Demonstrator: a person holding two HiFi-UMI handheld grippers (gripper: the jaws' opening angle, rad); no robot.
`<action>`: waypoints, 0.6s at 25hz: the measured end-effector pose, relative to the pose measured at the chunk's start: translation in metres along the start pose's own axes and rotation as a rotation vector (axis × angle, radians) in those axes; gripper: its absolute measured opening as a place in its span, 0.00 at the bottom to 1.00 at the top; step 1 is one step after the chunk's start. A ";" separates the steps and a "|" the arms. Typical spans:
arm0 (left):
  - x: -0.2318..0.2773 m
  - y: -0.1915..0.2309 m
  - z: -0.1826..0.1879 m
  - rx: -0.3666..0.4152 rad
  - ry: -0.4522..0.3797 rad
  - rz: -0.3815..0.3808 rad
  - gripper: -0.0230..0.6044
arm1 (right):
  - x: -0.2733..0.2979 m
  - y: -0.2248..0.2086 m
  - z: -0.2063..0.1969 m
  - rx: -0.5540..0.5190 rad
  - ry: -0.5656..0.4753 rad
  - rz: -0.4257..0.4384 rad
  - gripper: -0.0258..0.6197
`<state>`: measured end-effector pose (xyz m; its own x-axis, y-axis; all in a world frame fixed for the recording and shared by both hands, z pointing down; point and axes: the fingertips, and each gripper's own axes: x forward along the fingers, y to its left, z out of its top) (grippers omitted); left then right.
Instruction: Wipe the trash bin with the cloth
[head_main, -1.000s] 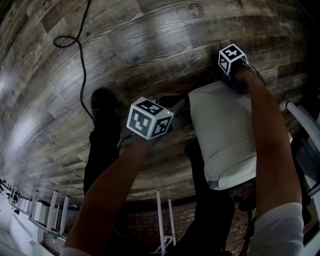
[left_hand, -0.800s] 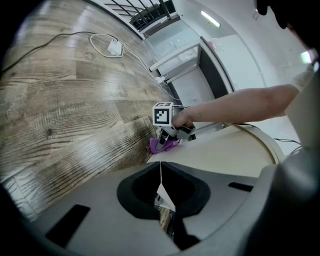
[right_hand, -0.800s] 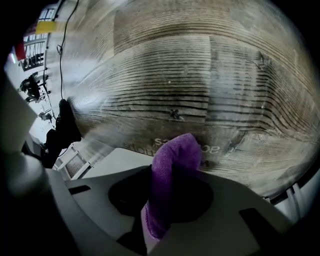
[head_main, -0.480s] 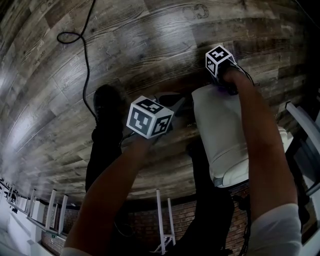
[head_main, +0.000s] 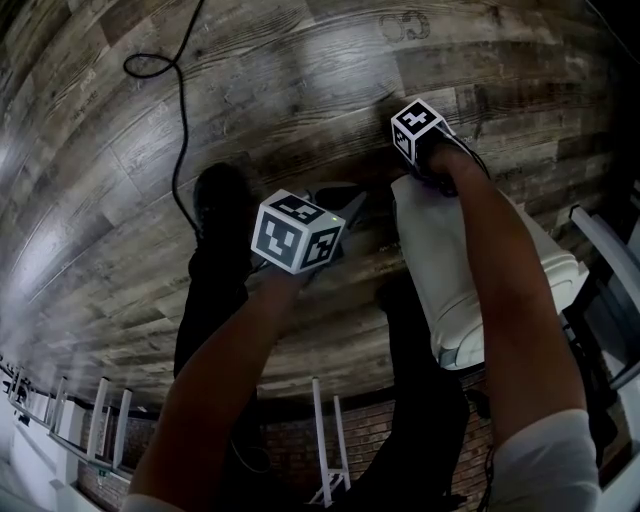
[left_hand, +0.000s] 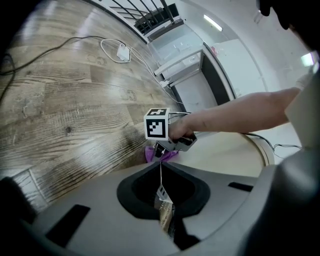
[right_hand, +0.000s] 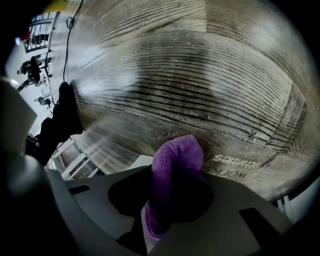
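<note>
The white trash bin lies tilted over the wood floor at the right of the head view. My right gripper is at its far end, shut on a purple cloth that presses against the bin's pale surface. The left gripper view shows that cloth under the right gripper's marker cube. My left gripper sits at the bin's left edge. Its jaws stand close together with a thin edge between them, apparently the bin's rim. The contact point is hidden in the head view.
A black cable loops across the floor at the upper left. The person's dark legs and shoe stand beside the bin. A white rail is below. A white cord with a plug lies near white cabinets.
My right gripper has slid left and farther away along the bin's far end with the cloth. The bin has tipped more toward the right. The left gripper has hardly moved.
</note>
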<state>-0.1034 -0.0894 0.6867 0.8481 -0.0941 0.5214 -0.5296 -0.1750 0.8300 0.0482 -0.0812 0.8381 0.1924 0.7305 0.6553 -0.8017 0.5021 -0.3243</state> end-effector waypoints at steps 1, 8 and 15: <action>-0.002 0.001 -0.001 -0.002 -0.001 0.002 0.04 | 0.000 0.001 0.000 0.001 -0.003 -0.010 0.18; -0.013 0.004 -0.008 -0.004 0.002 0.003 0.04 | 0.007 0.026 0.007 0.004 -0.021 -0.041 0.18; -0.036 0.017 -0.008 -0.002 -0.004 0.030 0.04 | 0.035 0.116 0.012 -0.026 -0.022 0.089 0.18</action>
<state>-0.1432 -0.0816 0.6837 0.8322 -0.1030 0.5449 -0.5545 -0.1699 0.8147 -0.0451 -0.0027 0.8313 0.1084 0.7629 0.6374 -0.8001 0.4475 -0.3995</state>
